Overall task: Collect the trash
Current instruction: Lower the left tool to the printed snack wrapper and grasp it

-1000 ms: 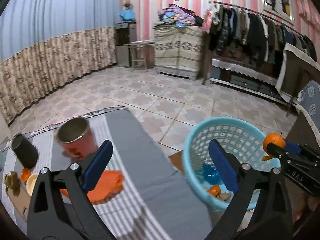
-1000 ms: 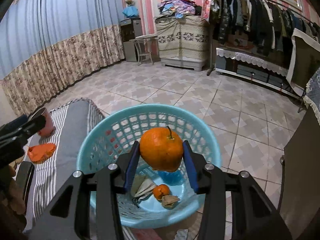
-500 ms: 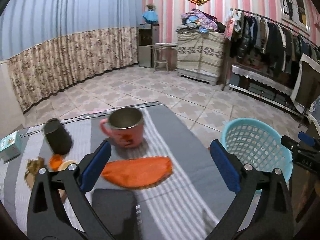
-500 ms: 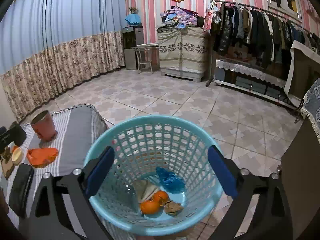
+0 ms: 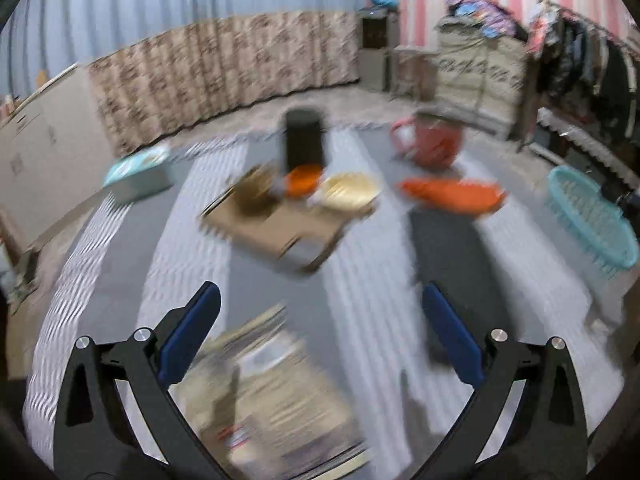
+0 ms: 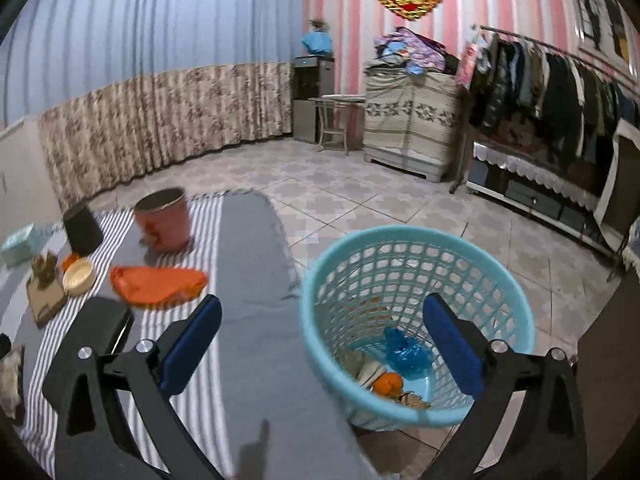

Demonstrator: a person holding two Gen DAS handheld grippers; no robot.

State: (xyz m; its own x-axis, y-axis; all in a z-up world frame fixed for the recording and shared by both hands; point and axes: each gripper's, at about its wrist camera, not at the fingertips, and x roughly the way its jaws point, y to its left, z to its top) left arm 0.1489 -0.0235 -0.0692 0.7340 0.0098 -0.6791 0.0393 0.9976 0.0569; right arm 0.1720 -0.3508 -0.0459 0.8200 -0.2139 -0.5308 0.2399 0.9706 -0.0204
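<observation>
A light blue mesh basket (image 6: 416, 320) stands on the floor by the table's right end and holds an orange (image 6: 388, 383), a blue wrapper (image 6: 406, 350) and scraps. My right gripper (image 6: 322, 346) is open and empty above the table edge, beside the basket. My left gripper (image 5: 320, 338) is open and empty over the striped table; this view is blurred. On the table lie an orange peel (image 5: 452, 196) (image 6: 158, 282), a small orange piece (image 5: 303, 179) and a cream lid (image 5: 349, 194) on a brown cardboard (image 5: 280, 228). The basket also shows at the right (image 5: 592, 220).
A pink mug (image 6: 164, 220) (image 5: 432, 142), a black cup (image 5: 303, 140) (image 6: 82, 230), a teal box (image 5: 136, 176) and a black case (image 6: 102, 324) are on the table. A blurred paper stack (image 5: 276, 396) lies under my left gripper. Tiled floor, a cabinet and a clothes rack lie beyond.
My left gripper has swung left over the table, so the cardboard and scraps now lie ahead of it. My right gripper has shifted left from over the basket to the table edge, still open.
</observation>
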